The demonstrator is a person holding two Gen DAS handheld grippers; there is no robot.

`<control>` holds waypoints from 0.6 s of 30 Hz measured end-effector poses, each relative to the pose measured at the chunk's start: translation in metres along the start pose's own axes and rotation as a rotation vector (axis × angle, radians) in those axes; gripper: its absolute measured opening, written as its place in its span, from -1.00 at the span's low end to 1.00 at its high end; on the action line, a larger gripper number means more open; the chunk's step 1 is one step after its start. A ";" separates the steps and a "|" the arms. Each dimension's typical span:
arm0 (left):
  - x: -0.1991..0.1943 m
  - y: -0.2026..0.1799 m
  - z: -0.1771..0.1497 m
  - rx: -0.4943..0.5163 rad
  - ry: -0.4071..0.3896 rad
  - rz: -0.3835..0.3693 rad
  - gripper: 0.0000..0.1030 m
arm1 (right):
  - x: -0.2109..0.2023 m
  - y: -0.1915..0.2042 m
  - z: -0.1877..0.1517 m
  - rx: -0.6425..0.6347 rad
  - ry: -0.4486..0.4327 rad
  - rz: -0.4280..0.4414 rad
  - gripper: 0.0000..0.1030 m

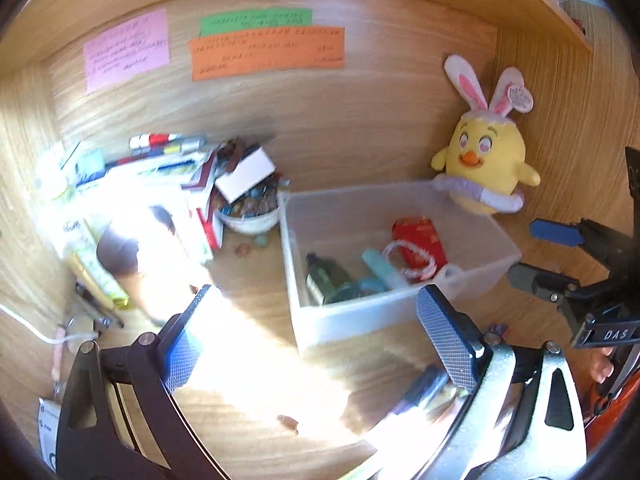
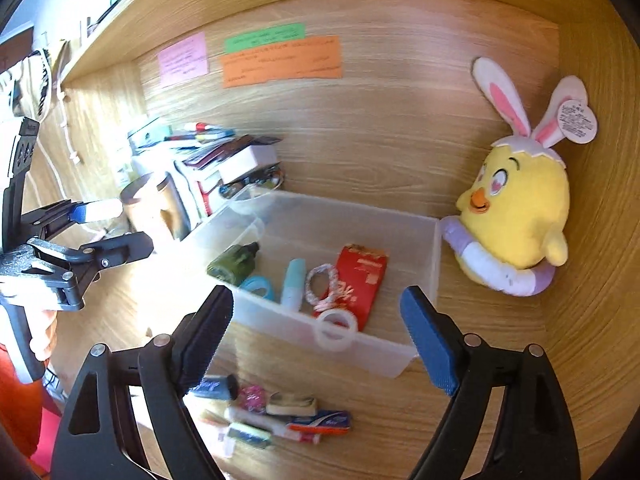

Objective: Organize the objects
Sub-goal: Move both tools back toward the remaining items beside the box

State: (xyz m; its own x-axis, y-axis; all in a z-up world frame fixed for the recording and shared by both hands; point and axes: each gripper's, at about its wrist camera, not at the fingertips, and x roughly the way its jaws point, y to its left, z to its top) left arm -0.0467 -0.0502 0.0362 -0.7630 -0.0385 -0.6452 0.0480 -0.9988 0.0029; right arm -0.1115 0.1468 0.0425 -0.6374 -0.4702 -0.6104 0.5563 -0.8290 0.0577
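A clear plastic bin [image 2: 416, 356] stands on the wooden desk against the back panel. In it lie a dark green bottle [image 2: 234, 264], a teal tube [image 2: 294, 284], a pink-white cord ring [image 2: 320, 284] and a red packet [image 2: 360, 284]. A clear tape roll [image 2: 336, 330] rests at its front wall. My right gripper [image 2: 318, 336] hangs open just before the bin, holding nothing. My left gripper [image 1: 316, 340] is open and empty, in front of the bin's [image 1: 340, 320] left corner. Several small packets and tubes [image 2: 272, 412] lie on the desk below the right gripper.
A yellow plush chick [image 2: 516, 220] with rabbit ears leans in the right corner beside the bin. Left of the bin are a stack of books and pens [image 1: 168, 160], a bowl of marbles [image 1: 250, 208] and a cup [image 2: 148, 200]. Coloured paper notes [image 1: 268, 50] hang on the back panel under a shelf.
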 end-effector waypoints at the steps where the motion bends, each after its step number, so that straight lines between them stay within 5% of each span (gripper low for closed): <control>1: 0.000 0.002 -0.007 0.003 0.013 0.004 0.92 | 0.002 0.003 -0.002 -0.001 0.007 0.006 0.63; 15: 0.019 0.026 -0.086 -0.057 0.176 -0.002 0.92 | 0.046 0.043 -0.056 -0.086 0.209 0.154 0.63; 18: 0.022 0.024 -0.096 -0.054 0.198 -0.007 0.67 | 0.051 0.057 -0.060 -0.149 0.226 0.152 0.63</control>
State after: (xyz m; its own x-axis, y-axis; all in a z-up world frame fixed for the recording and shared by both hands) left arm -0.0006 -0.0720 -0.0509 -0.6219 -0.0200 -0.7828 0.0821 -0.9958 -0.0398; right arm -0.0802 0.0942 -0.0326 -0.4155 -0.4924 -0.7648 0.7190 -0.6927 0.0554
